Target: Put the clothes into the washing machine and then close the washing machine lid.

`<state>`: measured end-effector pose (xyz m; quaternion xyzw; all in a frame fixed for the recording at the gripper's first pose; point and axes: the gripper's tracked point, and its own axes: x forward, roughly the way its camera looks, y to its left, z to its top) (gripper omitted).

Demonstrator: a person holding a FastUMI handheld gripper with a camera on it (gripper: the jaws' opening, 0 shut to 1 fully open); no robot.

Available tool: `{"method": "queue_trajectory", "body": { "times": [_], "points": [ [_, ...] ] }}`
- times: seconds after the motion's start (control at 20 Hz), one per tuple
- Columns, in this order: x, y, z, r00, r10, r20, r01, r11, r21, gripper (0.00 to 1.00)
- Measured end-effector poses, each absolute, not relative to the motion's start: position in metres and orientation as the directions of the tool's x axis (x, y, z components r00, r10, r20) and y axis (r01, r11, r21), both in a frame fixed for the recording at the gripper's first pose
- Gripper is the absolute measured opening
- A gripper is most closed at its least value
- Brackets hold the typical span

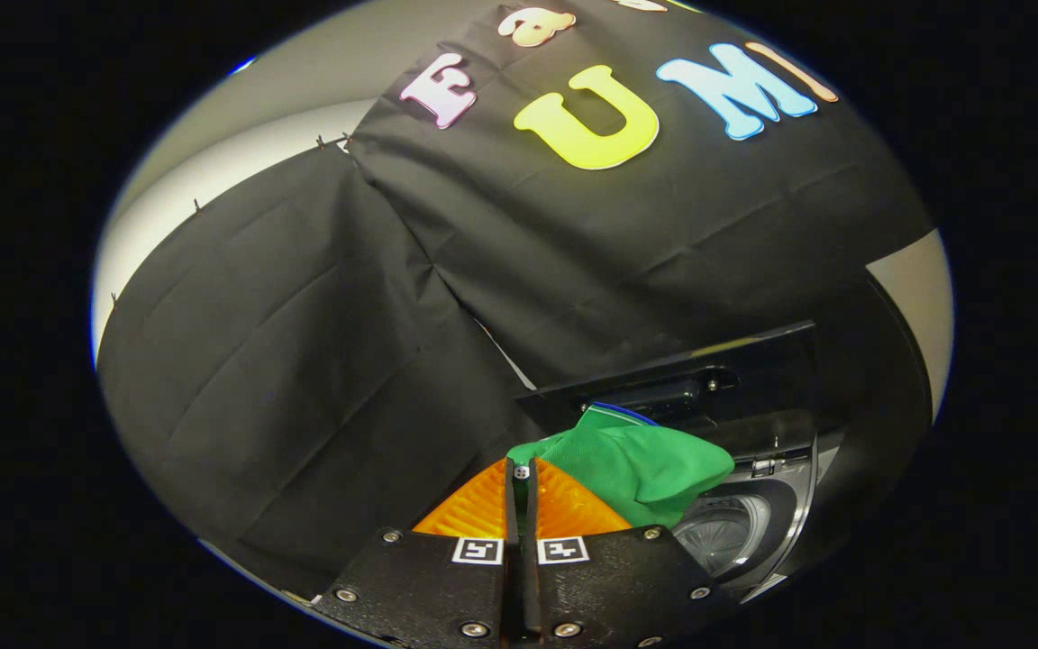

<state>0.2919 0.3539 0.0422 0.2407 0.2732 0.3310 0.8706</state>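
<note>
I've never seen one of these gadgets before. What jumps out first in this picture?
The bright green garment catches the eye first, bunched at the tips of the gripper, whose fingers are closed together on its edge. Just beyond and below it gapes the washing machine, its shiny drum visible and its dark lid raised behind.

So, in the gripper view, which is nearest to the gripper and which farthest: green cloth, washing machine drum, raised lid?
The gripper is shut on the cloth.
1. Green cloth, held at the fingertips.
2. Washing machine drum, below the cloth.
3. Raised lid, behind the cloth.
</note>
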Motion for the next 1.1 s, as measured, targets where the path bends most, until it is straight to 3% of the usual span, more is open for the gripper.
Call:
{"method": "queue_trajectory", "body": {
  "times": [1.1],
  "points": [
    [0.309,0.361,-0.123,0.642,0.533,-0.551,-0.395,0.846,0.358,0.00]
  ]
}}
